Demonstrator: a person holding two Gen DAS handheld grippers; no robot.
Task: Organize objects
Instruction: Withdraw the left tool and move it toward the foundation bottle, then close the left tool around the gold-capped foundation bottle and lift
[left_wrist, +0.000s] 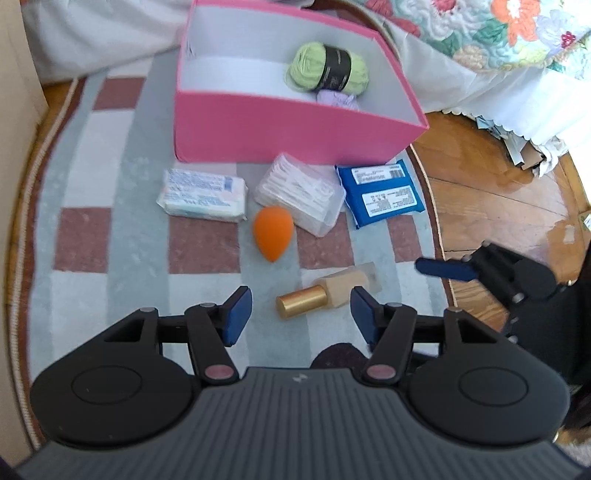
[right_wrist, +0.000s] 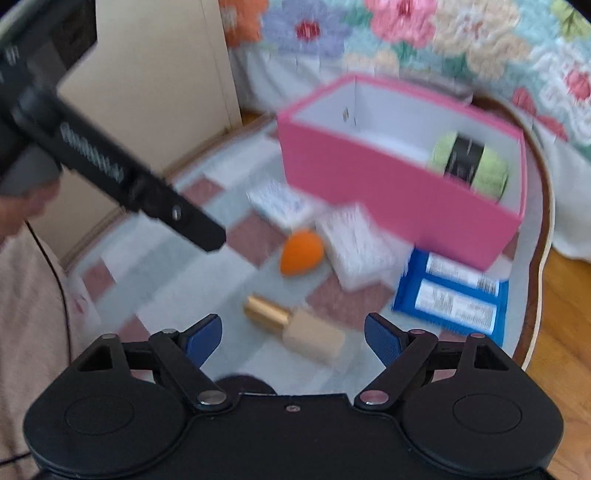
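I look down on a checked rug (left_wrist: 122, 229) lying over a wood floor (left_wrist: 491, 192), with a bed in a flowered quilt (right_wrist: 424, 40) behind it; the quilt is cut off at the top of both views. The biggest thing on the rug is the pink box (left_wrist: 280, 129), open at the top, holding a green yarn ball (left_wrist: 327, 66) with a black band and, under it, something pale lilac (left_wrist: 338, 99) that the box wall half hides, so I cannot tell what it is.

In front of the box, in a row, lie a blue wipes pack (left_wrist: 382, 194), a clear packet of white sticks (left_wrist: 301, 192) and a white tissue pack (left_wrist: 203, 195). The clear packet touches the orange egg-shaped sponge (left_wrist: 272, 232) or lies just beside it.

Nearest to me a gold-capped bottle (left_wrist: 321, 295) lies on its side, cap to the left in both views.

My left claw (left_wrist: 299, 317) is spread and empty, with the bottle just beyond its fingertips. My right claw (right_wrist: 293, 338) stands wider apart, empty too, the bottle showing in its gap. Nothing blocks either one.

The right wrist view is badly blurred, so labels are unreadable. A dark round shape (left_wrist: 338, 356) below the left claw is mostly hidden.
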